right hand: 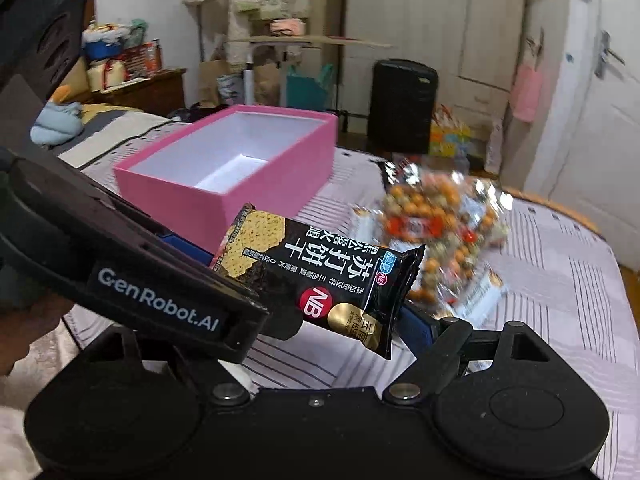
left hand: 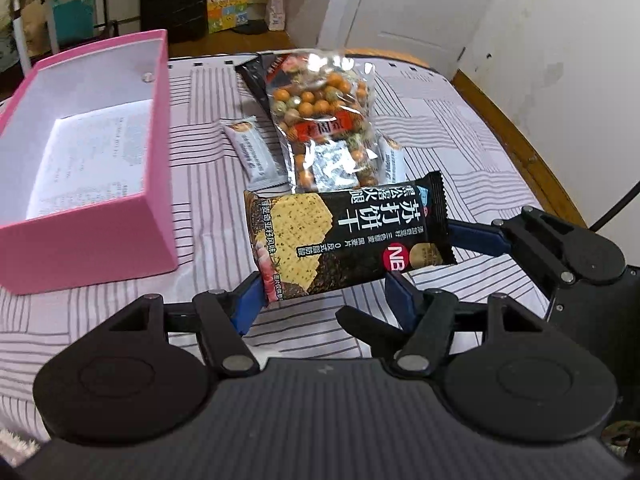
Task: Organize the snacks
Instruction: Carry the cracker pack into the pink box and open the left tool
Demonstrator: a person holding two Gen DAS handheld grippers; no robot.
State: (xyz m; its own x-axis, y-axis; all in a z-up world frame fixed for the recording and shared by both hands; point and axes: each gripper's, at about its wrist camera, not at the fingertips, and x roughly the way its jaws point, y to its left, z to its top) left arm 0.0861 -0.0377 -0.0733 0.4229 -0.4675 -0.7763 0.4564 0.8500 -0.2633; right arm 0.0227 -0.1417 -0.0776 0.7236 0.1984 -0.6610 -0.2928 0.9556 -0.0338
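Snacks are only starting to be sorted, judging by the pink box (left hand: 100,208), which stands near the left edge of the striped bedcover (left hand: 460,140) with nothing in it but a printed sheet on its floor. One black cracker packet (left hand: 348,236) is lifted clear of the cover, just beside the box's near right corner; the left gripper (left hand: 324,296) pinches its lower edge between blue pads. The right gripper (right hand: 348,320) sits around the packet's right end, its jaws spread wide, and I cannot tell whether either pad touches. Left on the cover, toward its far edge, lie a clear bag of coated nuts (left hand: 324,120), a second dark packet under it, and two small grey sachets (left hand: 256,152) beside it. The held packet's long axis runs across the left view, roughly level, cracker picture toward the box and crimped end away, so it looks ready to go in lengthwise.
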